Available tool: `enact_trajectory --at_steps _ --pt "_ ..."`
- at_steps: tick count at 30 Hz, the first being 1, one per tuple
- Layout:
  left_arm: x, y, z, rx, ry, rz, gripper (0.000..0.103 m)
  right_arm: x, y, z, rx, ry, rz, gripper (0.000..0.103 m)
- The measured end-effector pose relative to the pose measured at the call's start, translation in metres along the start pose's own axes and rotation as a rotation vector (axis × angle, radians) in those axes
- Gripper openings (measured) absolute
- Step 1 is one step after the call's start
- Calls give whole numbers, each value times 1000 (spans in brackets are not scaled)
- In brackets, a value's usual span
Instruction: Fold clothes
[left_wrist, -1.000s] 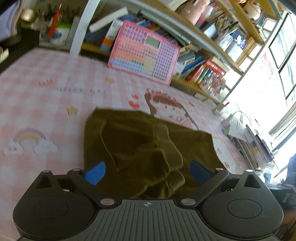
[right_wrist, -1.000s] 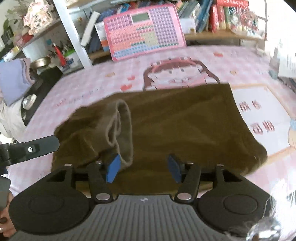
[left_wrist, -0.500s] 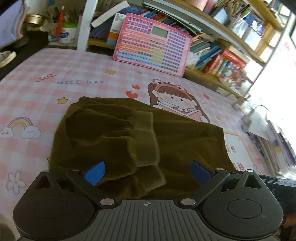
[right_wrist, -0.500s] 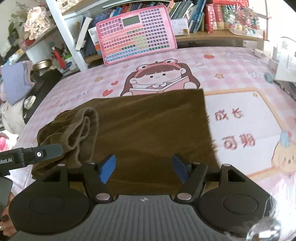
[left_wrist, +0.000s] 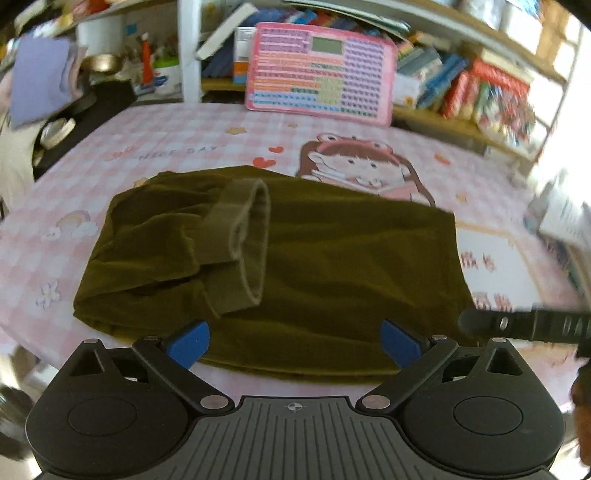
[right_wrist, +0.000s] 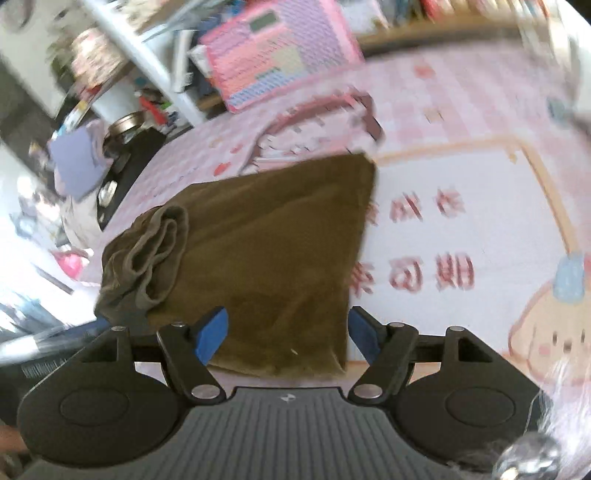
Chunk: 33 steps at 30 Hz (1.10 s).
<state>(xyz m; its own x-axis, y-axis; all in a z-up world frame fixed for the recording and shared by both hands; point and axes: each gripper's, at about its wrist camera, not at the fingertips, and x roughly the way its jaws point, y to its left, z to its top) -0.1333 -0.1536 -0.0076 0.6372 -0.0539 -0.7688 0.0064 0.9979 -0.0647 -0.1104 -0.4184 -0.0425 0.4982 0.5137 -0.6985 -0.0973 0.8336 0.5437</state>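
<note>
Both claws pulled back; olive garment (left_wrist: 314, 258) flat ahead; left claw (left_wrist: 295, 341) wide, right claw (right_wrist: 286, 332) wide, empty.

"NICE DAY" reads faintly on the pink checked tablecloth (left_wrist: 177, 151), just beyond the olive garment (left_wrist: 314, 258); red characters beside the garment, too blurred.

The surface (left_wrist: 229, 125) wears a pink checked cloth printed with a cartoon girl (left_wrist: 364, 166), a rainbow (left_wrist: 72, 223) and hearts. At twelve o'clock a pink keyboard toy (left_wrist: 319, 74) leans against wooden bookshelves (left_wrist: 469, 125) packed with books (left_wrist: 491, 88). A white upright post (left_wrist: 190, 51) stands at eleven o'clock. At ten o'clock sit a metal bowl (left_wrist: 101, 62) and a lilac cloth (left_wrist: 40, 79). Strong daylight floods in at two o'clock.
</note>
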Motion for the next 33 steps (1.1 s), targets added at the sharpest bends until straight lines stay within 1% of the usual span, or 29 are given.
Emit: enact_trajectory --at_steps 1,3,5,7,9,10,11,12,13,14,16,19,21,23,25,26,28,29,30,31,32,33 --pt "0 -7 0 29 2 13 100 1 -10 2 68 33 24 70" --pt "-1 -22 -2 93 6 25 100 5 -29 3 202 95 76 65" --pt "-1 -36 -5 144 12 21 100 7 -40 3 286 118 114 61" --pt "-3 -45 -6 178 23 4 100 8 -43 6 312 134 126 56" --pt "-1 -54 -7 210 41 -25 100 13 -43 8 330 153 134 47" --pt "1 -58 -8 230 56 -52 100 16 -43 10 340 161 138 45" --pt "3 -62 -8 249 71 -80 100 20 -43 12 348 170 141 40" --pt "5 -66 -9 273 83 -104 100 23 -43 15 355 179 140 25" --pt "8 -72 -11 310 95 -125 100 28 -44 16 364 188 135 18" --pt "10 -79 -12 348 107 -144 100 30 -46 18 378 191 137 15" --pt "13 -93 -17 429 106 -153 100 28 -49 21 394 183 157 12" --pt "17 -114 -24 566 81 -129 100 20 -46 26 390 168 195 11" --pt "20 -125 -29 655 46 -87 99 16 -43 30 384 163 208 11" --pt "24 -136 -33 738 13 -59 91 15 -40 33 378 161 213 11" --pt "29 -144 -35 799 -1 -40 61 14 -36 35 366 161 214 11" --pt "32 -149 -35 828 -7 -26 55 13 -34 37 358 161 215 11" --pt "35 -153 -35 856 -34 -4 38 13 -31 39 336 162 216 11" --pt "34 -154 -33 857 -47 4 31 12 -30 39 326 163 219 11" --pt "34 -153 -31 846 -51 4 19 12 -31 40 324 162 228 15" --pt "34 -152 -29 834 -55 4 15 11 -33 41 329 157 244 19" --pt "34 -151 -25 812 -56 -4 15 10 -35 43 333 150 255 33" --pt "32 -148 -22 787 -57 -13 14 8 -38 45 337 140 255 58"
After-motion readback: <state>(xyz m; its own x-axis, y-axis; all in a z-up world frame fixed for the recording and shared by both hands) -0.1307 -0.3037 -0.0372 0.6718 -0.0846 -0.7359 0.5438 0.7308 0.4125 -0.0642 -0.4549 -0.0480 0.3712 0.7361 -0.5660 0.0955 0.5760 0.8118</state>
